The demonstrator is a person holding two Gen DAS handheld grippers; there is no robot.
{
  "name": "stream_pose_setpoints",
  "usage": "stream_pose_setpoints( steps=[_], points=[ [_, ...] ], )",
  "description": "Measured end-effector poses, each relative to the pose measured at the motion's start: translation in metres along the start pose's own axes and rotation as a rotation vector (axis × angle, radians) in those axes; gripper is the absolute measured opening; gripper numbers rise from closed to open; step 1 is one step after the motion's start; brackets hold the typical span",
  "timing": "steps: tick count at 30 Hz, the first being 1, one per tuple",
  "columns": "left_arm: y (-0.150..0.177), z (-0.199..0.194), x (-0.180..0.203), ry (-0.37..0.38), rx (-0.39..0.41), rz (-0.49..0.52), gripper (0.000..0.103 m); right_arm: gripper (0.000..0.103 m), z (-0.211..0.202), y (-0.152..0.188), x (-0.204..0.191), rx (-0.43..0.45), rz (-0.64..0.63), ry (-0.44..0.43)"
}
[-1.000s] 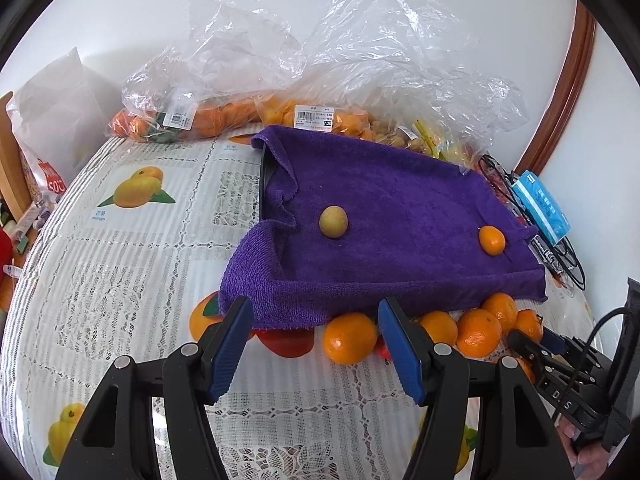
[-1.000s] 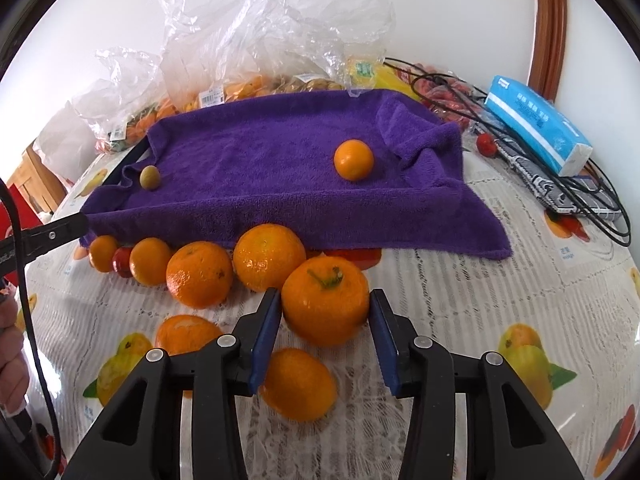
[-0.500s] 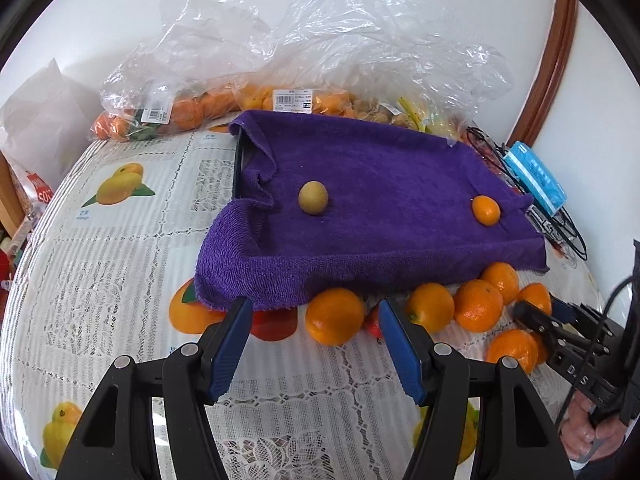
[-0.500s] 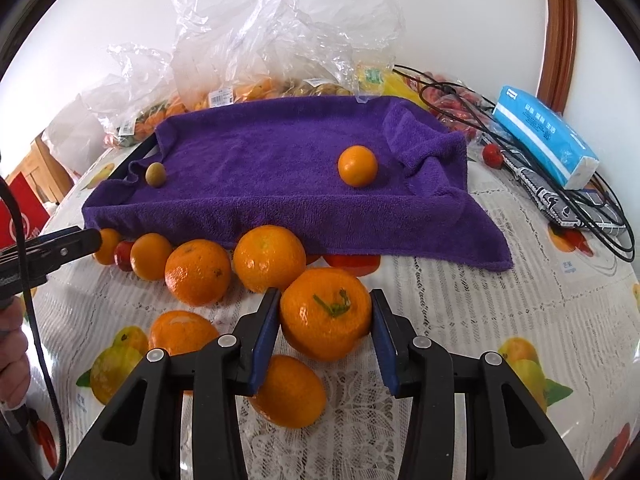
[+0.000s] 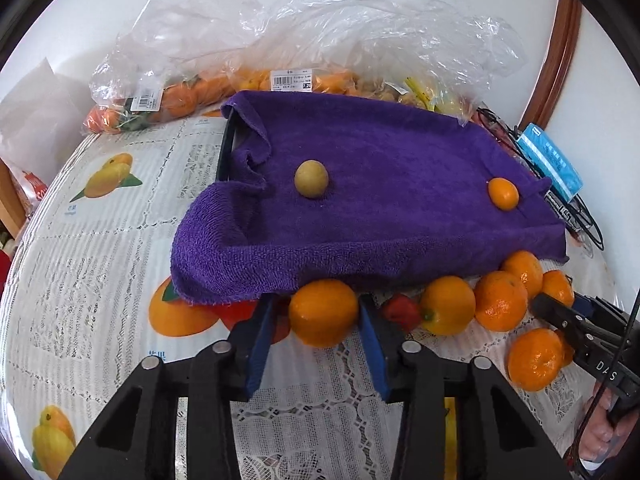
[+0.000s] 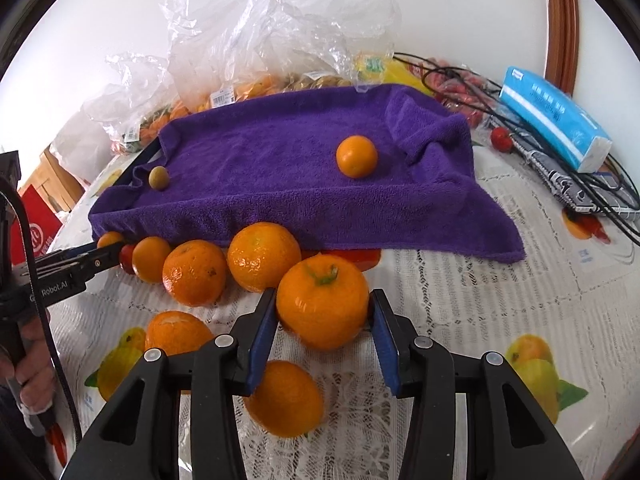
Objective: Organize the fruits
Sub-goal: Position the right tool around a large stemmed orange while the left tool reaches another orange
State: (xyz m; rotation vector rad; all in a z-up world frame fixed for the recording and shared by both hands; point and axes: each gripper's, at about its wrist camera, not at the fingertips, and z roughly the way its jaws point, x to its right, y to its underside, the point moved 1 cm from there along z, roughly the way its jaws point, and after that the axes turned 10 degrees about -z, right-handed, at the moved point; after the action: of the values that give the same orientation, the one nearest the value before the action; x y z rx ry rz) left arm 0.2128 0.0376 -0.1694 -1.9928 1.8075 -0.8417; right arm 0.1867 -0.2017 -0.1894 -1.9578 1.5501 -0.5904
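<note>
My right gripper (image 6: 323, 316) is shut on a large tangerine with a green stem (image 6: 322, 304), held just above the table. My left gripper (image 5: 317, 320) has its blue pads on either side of a small orange (image 5: 323, 312) at the front edge of the purple towel (image 5: 380, 200); the left pad stands a little off it. On the towel lie a yellowish-green round fruit (image 5: 311, 179) and a small orange (image 5: 503, 193). Several loose tangerines (image 6: 196, 273) lie in a row along the towel's front edge.
Clear plastic bags of fruit (image 5: 280, 80) lie behind the towel against the wall. A blue tissue pack (image 6: 556, 120), black cables and cherry tomatoes (image 6: 501, 138) lie at the right. A small red fruit (image 5: 402, 312) lies among the tangerines. A black tray edge (image 5: 227, 148) shows under the towel.
My left gripper moved forward and narrowed around the small orange at the towel's edge. My right gripper kept its hold on the stemmed tangerine and shifted slightly forward.
</note>
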Motion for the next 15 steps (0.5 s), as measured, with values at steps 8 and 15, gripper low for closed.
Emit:
stream_pose_setpoints(
  steps=[8, 15],
  points=[
    [0.0047, 0.0008, 0.0077, -0.033, 0.02, 0.042, 0.032, 0.044, 0.0016, -0.0015, -0.0019, -0.004, -0.016, 0.008],
    [0.0056, -0.0007, 0.0095, -0.038, 0.019, 0.056, 0.032, 0.044, -0.0046, 0.001, 0.0011, 0.002, -0.007, -0.001]
  ],
)
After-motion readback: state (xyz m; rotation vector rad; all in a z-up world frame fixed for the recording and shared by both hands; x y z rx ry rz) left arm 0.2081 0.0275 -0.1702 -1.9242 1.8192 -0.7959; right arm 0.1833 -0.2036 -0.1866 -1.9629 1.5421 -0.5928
